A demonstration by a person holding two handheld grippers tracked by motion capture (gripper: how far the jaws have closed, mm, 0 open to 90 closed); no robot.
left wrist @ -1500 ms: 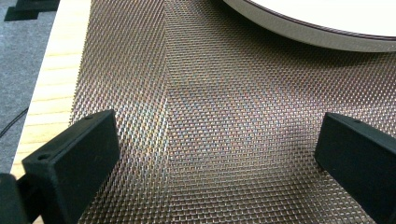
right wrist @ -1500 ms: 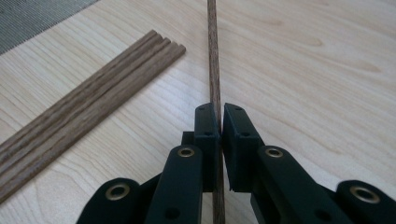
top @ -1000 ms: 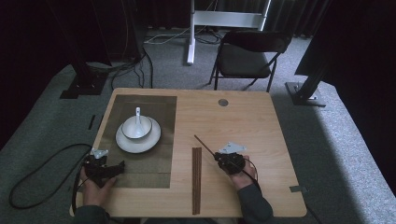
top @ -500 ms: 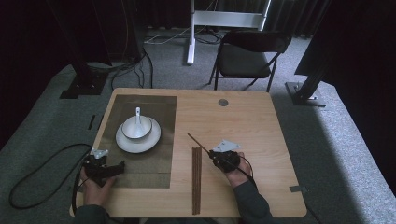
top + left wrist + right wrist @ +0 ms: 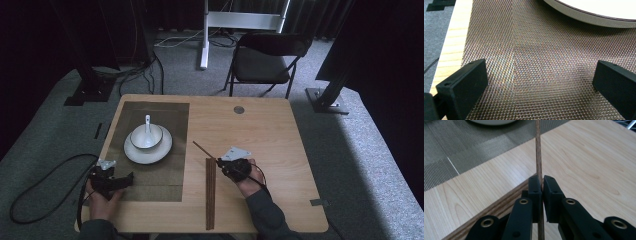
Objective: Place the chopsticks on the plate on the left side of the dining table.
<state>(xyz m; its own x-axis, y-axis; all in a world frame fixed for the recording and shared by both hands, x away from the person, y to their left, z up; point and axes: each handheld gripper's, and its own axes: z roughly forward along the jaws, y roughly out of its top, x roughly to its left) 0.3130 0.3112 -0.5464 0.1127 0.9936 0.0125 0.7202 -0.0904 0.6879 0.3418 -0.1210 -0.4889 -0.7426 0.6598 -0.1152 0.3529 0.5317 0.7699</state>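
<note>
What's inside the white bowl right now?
A white spoon stands in the bowl, its handle leaning over the far rim. The bowl sits on a white plate on the woven placemat. The bowl's bottom under the spoon is too small to make out.

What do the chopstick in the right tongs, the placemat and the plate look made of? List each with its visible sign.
Chopstick: likely wood, dark brown and matte, with fine lengthwise grain.
Placemat: woven mesh, probably vinyl or similar, with a visible grid weave and a slightly iridescent sheen.
Plate: seemingly glazed ceramic, white, smooth and glossy, with a thin dark rim line.
</note>
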